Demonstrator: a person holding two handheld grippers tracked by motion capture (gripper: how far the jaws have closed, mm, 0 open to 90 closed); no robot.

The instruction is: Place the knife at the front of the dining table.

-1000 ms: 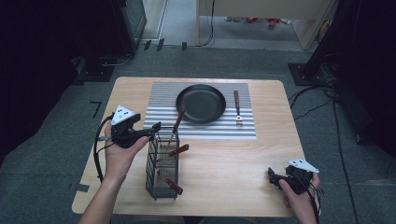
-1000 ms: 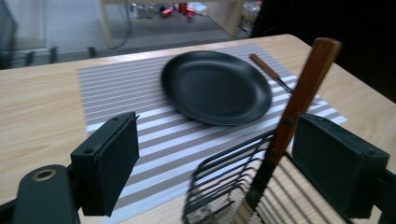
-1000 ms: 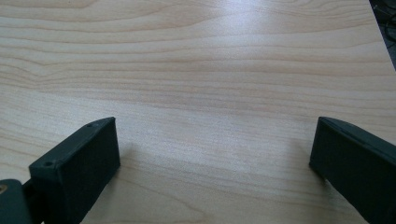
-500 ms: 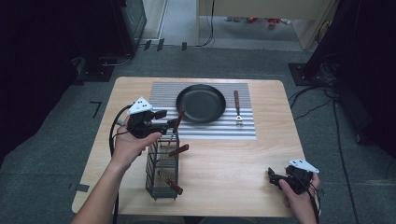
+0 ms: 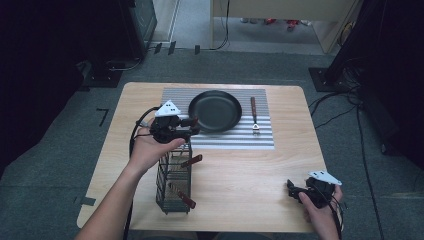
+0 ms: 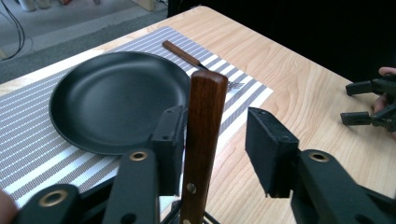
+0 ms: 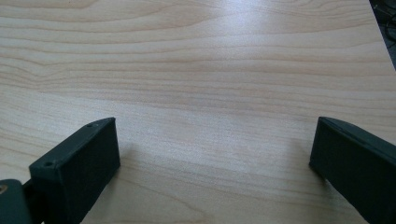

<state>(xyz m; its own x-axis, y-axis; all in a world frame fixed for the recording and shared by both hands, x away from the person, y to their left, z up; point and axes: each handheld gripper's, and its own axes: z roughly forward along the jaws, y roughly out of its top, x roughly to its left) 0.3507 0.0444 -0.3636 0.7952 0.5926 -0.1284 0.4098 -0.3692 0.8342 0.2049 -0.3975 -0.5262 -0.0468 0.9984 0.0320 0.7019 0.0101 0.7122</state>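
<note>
A black wire cutlery basket [image 5: 172, 181] stands on the wooden table [image 5: 240, 175], left of the middle. Brown wooden handles [image 5: 192, 160] stick out of it. One upright wooden handle [image 6: 201, 135] stands between the jaws of my left gripper [image 6: 219, 137], touching one jaw with a gap to the other. The left gripper [image 5: 192, 126] is open and hovers over the basket's far end. My right gripper [image 5: 292, 187] rests near the table's front right corner. Its jaws [image 7: 215, 154] are open wide over bare wood.
A black frying pan [image 5: 216, 111] lies on a grey striped placemat [image 5: 220, 141] at the back of the table. A fork with a wooden handle [image 5: 254, 116] lies on the mat to the pan's right. Dark cabinets and cables surround the table.
My left gripper has moved right and forward from beside the basket to over its far end, now around an upright handle. The right gripper has stayed put.
</note>
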